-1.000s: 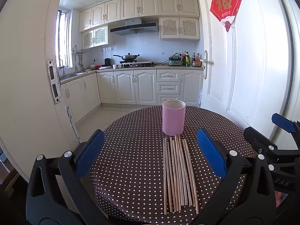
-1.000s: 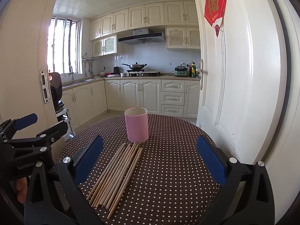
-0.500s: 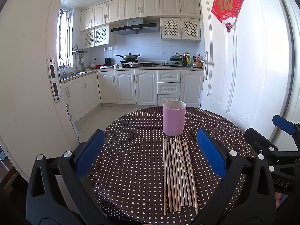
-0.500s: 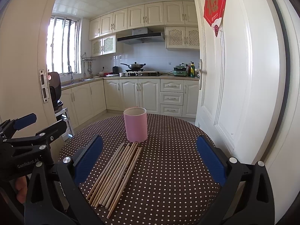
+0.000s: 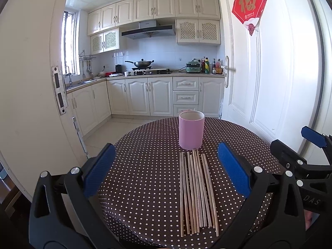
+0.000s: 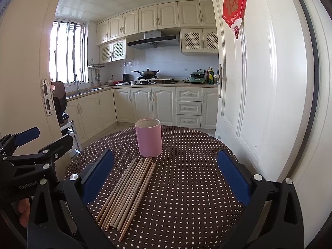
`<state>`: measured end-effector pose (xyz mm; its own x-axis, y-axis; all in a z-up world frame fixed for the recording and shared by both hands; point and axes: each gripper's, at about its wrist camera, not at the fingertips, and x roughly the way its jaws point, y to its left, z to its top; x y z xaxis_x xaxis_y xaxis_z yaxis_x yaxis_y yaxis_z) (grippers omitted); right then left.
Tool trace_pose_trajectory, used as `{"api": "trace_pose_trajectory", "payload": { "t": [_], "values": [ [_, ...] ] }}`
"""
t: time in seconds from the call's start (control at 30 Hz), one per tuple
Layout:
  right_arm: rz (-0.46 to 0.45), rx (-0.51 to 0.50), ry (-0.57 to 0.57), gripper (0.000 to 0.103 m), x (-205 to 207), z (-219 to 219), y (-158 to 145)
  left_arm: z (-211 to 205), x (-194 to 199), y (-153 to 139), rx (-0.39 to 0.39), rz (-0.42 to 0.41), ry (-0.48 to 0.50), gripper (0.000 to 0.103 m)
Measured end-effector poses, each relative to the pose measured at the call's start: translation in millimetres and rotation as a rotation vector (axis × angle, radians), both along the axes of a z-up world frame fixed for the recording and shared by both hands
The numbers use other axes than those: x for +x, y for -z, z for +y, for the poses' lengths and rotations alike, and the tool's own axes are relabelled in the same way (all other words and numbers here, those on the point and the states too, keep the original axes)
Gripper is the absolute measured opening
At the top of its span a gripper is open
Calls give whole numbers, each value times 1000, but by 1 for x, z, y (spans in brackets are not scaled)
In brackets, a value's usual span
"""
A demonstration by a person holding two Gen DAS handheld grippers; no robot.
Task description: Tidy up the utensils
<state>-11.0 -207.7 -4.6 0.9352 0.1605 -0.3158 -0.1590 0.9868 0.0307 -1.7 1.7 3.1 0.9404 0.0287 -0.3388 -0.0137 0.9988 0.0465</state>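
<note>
Several thin wooden chopsticks [image 5: 197,191] lie side by side on the brown polka-dotted round surface [image 5: 145,186] just before an upright pink cylindrical cup [image 5: 191,132], while the left gripper [image 5: 166,172] and right gripper [image 6: 166,176] hover with fingers spread, holding nothing

The left claw [image 5: 165,171] and the right claw [image 6: 165,177] are held level, side by side, each with its blue-padded fingers spread wide and gripping nothing. Each claw shows at the edge of the other's view.

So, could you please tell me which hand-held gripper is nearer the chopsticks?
Left. The left hand-held gripper frames the chopsticks between its fingers; the right hand-held gripper sits to their right.
</note>
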Motion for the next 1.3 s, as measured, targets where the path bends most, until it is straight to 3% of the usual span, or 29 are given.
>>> {"api": "trace_pose_trajectory", "payload": {
  "t": [0.67,1.3],
  "values": [
    [37,9,28,96,12,-5,5,6,10,4,-8,31,-12,97],
    [205,32,58,96,53,-3,34,19,56,36,-56,216,-21,97]
  ]
}}
